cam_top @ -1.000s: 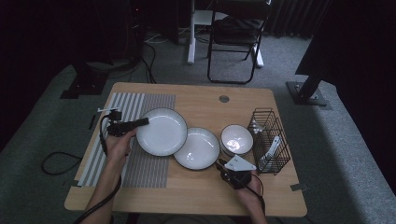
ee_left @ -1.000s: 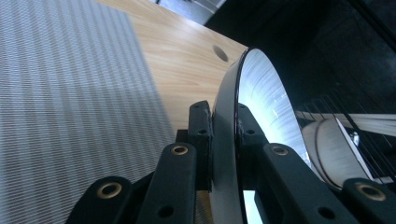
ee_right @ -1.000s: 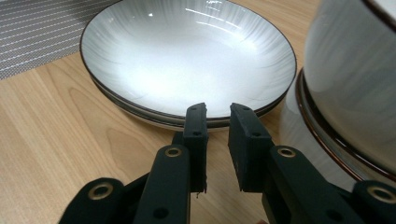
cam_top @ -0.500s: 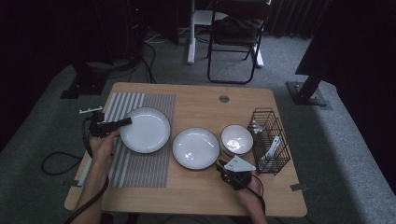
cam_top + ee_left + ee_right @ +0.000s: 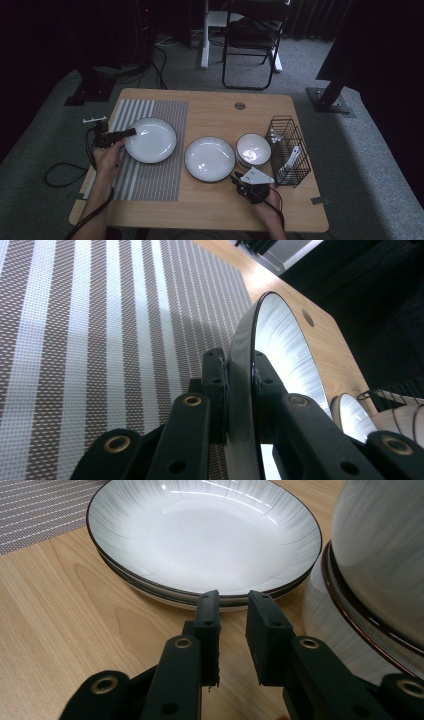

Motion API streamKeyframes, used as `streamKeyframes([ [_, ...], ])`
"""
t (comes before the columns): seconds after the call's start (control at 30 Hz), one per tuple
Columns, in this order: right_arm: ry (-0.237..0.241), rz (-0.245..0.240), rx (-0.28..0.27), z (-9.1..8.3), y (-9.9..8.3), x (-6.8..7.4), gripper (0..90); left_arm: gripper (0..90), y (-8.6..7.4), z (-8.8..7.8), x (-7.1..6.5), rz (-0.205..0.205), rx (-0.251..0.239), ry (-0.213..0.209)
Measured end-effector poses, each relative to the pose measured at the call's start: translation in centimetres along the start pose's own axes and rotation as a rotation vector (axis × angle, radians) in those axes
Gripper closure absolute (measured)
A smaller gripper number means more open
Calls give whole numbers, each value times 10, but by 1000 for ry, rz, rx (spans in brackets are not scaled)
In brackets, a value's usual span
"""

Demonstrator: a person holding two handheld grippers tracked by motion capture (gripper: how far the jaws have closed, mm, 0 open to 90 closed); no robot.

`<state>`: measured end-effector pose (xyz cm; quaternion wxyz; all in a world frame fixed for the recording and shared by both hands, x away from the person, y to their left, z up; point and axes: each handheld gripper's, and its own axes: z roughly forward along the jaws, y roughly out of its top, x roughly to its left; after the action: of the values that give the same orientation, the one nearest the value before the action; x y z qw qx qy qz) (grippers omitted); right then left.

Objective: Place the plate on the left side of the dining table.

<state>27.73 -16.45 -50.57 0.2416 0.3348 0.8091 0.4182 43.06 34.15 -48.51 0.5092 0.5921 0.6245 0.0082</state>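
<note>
Clamping plate [image 5: 150, 140] rim, left claw [image 5: 131, 132] over striped mat [image 5: 150, 175].

In the left gripper view, the white round ceramic plate with a dark rim [image 5: 280, 340] stands edge-on, so its underside is hidden, and its lower part runs off the bottom edge behind the black fingers [image 5: 215, 385]. There the black wire basket [image 5: 395, 390] is cut by the right edge. In the right gripper view, the stacked white ceramic bowls [image 5: 380, 570] are cut off at the top and right, and the second white plate [image 5: 200, 535] loses its far rim at the top edge. In the high view, the pale items inside the wire basket [image 5: 287, 162] are too small to identify, and the person's forearms leave at the bottom edge.
</note>
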Motion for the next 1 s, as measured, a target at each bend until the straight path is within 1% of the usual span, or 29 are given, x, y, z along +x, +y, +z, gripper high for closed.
streamKeyframes([
  [0.07,2,0,0,0,0,1,753,822,0,2,2,-8,1,8],
  [0.13,3,-2,1,0,0,1,752,822,1,4,4,-17,6,6],
  [0.23,4,-1,1,1,-1,0,752,822,1,6,5,-14,8,10],
  [0.43,4,5,-1,0,-1,0,752,822,1,6,9,-18,19,21],
  [0.53,6,1,1,0,-1,0,752,822,-1,7,13,-31,22,24],
  [0.6,8,-2,-2,0,-1,1,752,822,-1,7,15,-32,25,29],
  [0.8,9,-3,1,0,-2,1,752,821,-1,5,19,-47,19,34],
  [0.93,10,-4,2,0,-2,1,752,821,-2,5,19,-35,30,43],
  [1.0,9,-4,3,0,-2,1,752,821,-3,6,21,-41,32,40],
])
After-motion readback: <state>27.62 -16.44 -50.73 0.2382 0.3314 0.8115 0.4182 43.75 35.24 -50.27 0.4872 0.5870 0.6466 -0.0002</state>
